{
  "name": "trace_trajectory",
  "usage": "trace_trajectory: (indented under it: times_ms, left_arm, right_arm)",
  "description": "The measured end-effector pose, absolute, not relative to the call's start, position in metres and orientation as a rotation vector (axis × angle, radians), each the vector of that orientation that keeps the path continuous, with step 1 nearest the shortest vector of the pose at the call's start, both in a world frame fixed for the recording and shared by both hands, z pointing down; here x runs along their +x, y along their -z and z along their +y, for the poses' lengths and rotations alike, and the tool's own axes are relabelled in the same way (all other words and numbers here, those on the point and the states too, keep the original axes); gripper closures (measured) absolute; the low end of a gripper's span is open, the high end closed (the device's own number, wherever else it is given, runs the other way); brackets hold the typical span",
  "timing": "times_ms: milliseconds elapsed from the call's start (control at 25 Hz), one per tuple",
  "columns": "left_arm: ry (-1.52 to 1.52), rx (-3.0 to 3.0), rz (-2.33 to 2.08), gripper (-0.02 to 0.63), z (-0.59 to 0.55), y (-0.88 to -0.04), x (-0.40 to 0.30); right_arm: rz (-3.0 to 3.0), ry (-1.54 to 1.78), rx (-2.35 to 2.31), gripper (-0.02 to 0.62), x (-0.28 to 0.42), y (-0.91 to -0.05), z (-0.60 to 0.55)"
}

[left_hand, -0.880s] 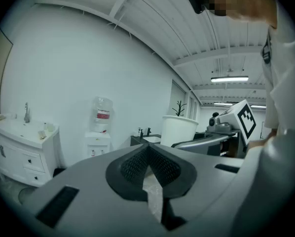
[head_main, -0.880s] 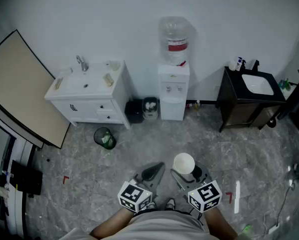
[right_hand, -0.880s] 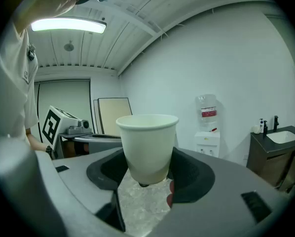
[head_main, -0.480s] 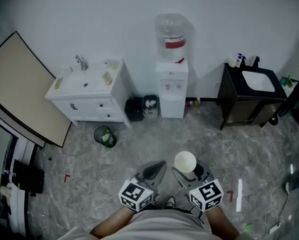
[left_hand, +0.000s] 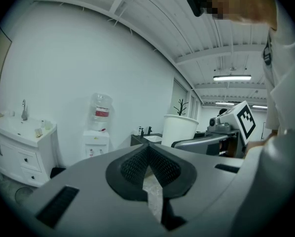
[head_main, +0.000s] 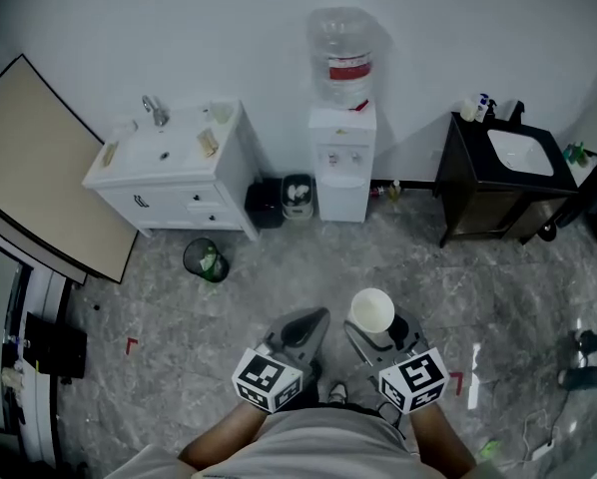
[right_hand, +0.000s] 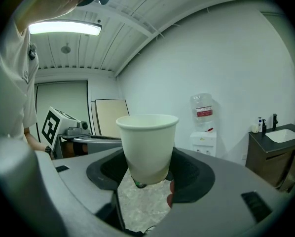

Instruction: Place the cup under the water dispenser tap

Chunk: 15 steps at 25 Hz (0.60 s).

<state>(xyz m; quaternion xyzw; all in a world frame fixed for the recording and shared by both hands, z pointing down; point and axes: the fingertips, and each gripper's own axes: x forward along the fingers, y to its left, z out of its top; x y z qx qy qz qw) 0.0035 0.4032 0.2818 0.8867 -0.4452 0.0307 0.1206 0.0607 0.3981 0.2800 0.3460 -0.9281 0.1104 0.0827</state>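
A white paper cup (head_main: 371,310) stands upright in my right gripper (head_main: 376,335), whose jaws are shut on its lower part; the right gripper view shows the cup (right_hand: 147,144) clamped between the dark pads. The white water dispenser (head_main: 342,163) with a clear bottle on top stands against the far wall, well ahead of me across the floor; the dispenser (right_hand: 203,132) appears small and distant in the right gripper view. My left gripper (head_main: 306,329) is beside the right one, its jaws shut with nothing between them (left_hand: 148,174).
A white vanity with a sink (head_main: 169,173) stands left of the dispenser, a dark sink cabinet (head_main: 503,183) to its right. Two small bins (head_main: 284,200) sit beside the dispenser and a mesh waste basket (head_main: 205,261) stands on the marbled floor. A beige board (head_main: 39,168) leans at left.
The dispenser and cabinets have drifted up in the head view, and both grippers sit slightly higher in it. The cup stays in the right gripper.
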Motion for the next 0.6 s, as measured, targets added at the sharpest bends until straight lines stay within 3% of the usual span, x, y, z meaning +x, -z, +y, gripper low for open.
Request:
trace_trajectory:
  times_ms: [600]
  left_arm:
    - [-0.074,2.739,-1.14,0.6,0.199,-0.295,-0.062]
  right_arm:
    - [-2.657,-0.348,1.331,0.319,0.004,-0.296,0.184]
